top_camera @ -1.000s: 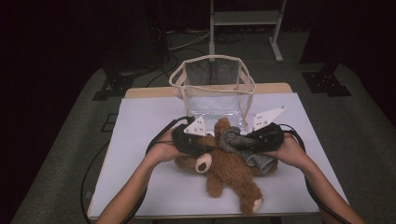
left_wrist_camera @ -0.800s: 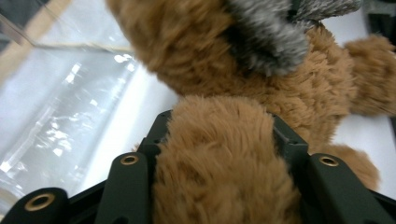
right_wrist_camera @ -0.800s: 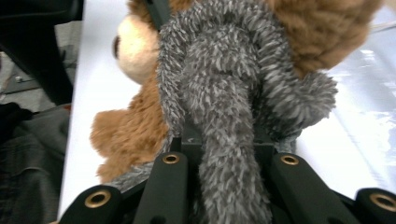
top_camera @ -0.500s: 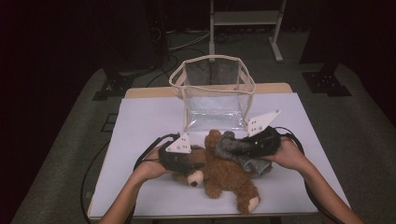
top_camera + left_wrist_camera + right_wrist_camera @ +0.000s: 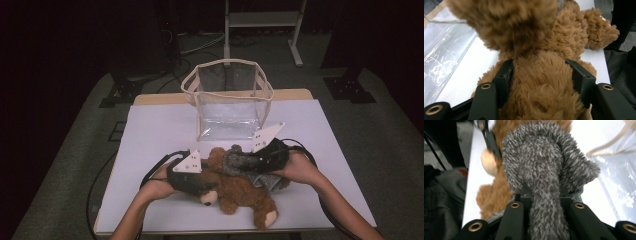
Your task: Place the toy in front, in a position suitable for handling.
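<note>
Left gripper (image 5: 200,184) has its jaws either side of the brown teddy bear (image 5: 240,192), pads against the fur; they have just been opening, and how firmly they press is hard to tell. Right gripper (image 5: 250,165) is clamped on the grey fuzzy garment (image 5: 242,162) that lies over the bear, its pads buried in the pile. Both toys rest on the white table (image 5: 160,130), with the bear's face mostly hidden under the left gripper. Behind them stands a clear plastic bag (image 5: 227,102) with nothing inside.

The left gripper (image 5: 202,186) slid down the teddy bear (image 5: 240,192), fingers opening.
</note>
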`<state>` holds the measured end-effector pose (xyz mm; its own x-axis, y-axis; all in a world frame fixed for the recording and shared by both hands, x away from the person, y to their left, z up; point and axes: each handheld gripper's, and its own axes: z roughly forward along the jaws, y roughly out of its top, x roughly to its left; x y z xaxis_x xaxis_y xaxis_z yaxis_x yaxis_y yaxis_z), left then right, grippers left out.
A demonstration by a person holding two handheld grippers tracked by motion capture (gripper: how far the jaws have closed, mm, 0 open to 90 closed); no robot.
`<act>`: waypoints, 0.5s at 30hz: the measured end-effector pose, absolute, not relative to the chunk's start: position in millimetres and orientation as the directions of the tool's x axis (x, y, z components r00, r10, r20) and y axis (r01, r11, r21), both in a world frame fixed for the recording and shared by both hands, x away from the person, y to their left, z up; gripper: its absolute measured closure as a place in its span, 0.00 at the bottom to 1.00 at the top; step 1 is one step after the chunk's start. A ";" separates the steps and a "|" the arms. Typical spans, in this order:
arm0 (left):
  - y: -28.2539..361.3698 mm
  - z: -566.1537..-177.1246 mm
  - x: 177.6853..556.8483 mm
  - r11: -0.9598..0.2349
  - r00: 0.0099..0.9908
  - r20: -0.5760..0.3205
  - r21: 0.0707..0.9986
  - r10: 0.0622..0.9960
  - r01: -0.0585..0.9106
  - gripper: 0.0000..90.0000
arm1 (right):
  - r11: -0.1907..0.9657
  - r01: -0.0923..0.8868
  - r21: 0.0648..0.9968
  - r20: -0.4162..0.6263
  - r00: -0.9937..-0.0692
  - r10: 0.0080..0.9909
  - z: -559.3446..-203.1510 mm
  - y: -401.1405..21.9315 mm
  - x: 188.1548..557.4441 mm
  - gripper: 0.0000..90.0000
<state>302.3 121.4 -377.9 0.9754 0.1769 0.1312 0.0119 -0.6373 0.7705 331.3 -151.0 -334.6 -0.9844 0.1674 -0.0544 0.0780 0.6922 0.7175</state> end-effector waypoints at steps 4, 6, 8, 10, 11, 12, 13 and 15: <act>122.8 -379.2 303.0 -0.626 0.976 0.126 0.780 0.177 0.013 0.49 | 0.664 0.060 0.745 -0.058 -0.986 0.155 -319.7 -144.7 334.4 0.82; 123.1 -378.9 302.9 -0.628 0.977 0.128 0.778 0.171 0.008 0.49 | 0.663 0.056 0.747 -0.058 -0.987 0.149 -316.5 -140.8 336.5 0.82; 123.6 -378.5 302.6 -0.634 0.978 0.133 0.774 0.163 0.000 0.50 | 0.674 0.061 0.736 -0.049 -0.989 0.143 -319.2 -137.3 337.0 0.81; 124.2 -378.6 301.5 -0.632 0.978 0.130 0.775 0.162 0.002 0.50 | 0.696 0.070 0.714 -0.033 -0.990 0.134 -327.2 -136.8 337.3 0.81; 124.7 -378.7 301.1 -0.632 0.979 0.130 0.775 0.159 0.000 0.49 | 0.711 0.077 0.699 -0.028 -0.990 0.135 -332.0 -138.2 336.8 0.81; 125.2 -378.8 300.9 -0.630 0.979 0.127 0.777 0.158 0.001 0.49 | 0.719 0.092 0.689 -0.017 -0.990 0.143 -336.4 -141.0 335.5 0.81; 125.5 -378.8 300.6 -0.627 0.980 0.122 0.779 0.159 0.005 0.50 | 0.716 0.100 0.691 -0.009 -0.989 0.146 -339.7 -145.6 334.7 0.81; 125.6 -378.6 300.0 -0.627 0.980 0.119 0.779 0.160 0.007 0.49 | 0.694 0.121 0.710 0.007 -0.986 0.164 -342.1 -158.7 331.6 0.81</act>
